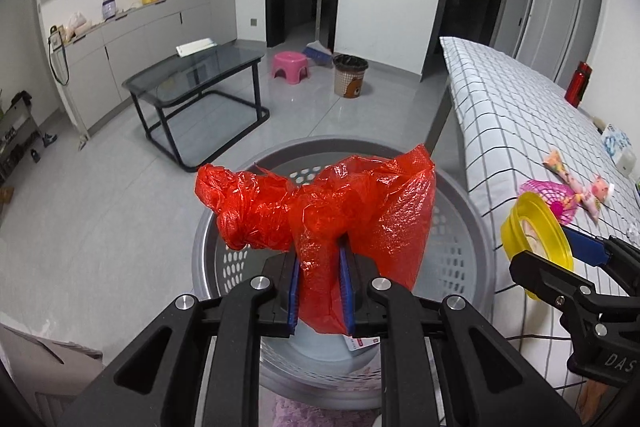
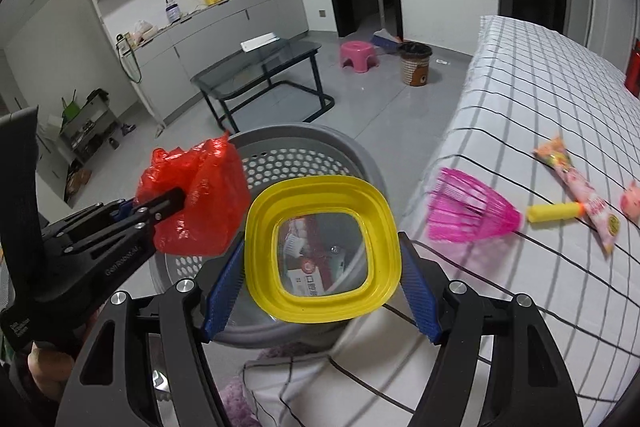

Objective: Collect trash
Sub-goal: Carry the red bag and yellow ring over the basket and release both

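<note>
The left gripper has its fingers clamped on a crumpled red plastic bag, which hangs over the open top of the grey perforated basket on the floor just beside the bed. The right gripper has its fingers set wide and pressed on the two sides of a yellow plastic lid; through its clear middle, trash already lying in the basket shows.

The bag is the easier drop, but it is light and bunched, and much of it bulges to the left of the fingers. Let go too near the rim, it could drape over the edge or drift to the floor. It may also cling to the ribbed blue pads.

The lid is gripped only by its edges, so a tilt or a bump could make it slip out, and it sits nearer the bed side than the basket's centre. The two grippers are close together, so they could knock each other.

A pink whisk and a snack wrapper lie farther right on the bed.
</note>
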A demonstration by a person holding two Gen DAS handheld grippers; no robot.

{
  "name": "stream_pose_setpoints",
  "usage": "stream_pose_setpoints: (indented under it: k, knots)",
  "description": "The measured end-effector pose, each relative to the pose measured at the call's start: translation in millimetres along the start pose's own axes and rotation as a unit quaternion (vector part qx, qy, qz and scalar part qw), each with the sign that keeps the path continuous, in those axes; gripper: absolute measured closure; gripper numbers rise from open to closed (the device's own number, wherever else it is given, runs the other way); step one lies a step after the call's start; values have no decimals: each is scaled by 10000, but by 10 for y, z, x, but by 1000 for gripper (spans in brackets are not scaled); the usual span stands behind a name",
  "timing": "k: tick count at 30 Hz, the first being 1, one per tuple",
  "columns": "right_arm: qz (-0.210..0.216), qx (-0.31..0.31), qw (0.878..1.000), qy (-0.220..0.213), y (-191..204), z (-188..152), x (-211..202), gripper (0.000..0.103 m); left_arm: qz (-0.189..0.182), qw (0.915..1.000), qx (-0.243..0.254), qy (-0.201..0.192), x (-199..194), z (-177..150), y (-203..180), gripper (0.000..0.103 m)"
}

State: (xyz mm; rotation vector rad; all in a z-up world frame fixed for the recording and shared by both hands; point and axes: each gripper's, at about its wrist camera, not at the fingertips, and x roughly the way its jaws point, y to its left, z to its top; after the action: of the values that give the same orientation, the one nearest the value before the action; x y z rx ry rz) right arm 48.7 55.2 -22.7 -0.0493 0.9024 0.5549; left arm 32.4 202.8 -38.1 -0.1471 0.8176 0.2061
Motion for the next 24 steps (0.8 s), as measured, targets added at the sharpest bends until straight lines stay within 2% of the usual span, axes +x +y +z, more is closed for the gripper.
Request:
stream_pose_setpoints:
  k: [12,24]
  knots:
    - [165,-6,9992,354,97,74,417,34,114,9995,-163,258,195,-43,177,86]
    - [126,-90,9991,406,139,83,488,34,9,9989,-256,385,256,-138,237,86]
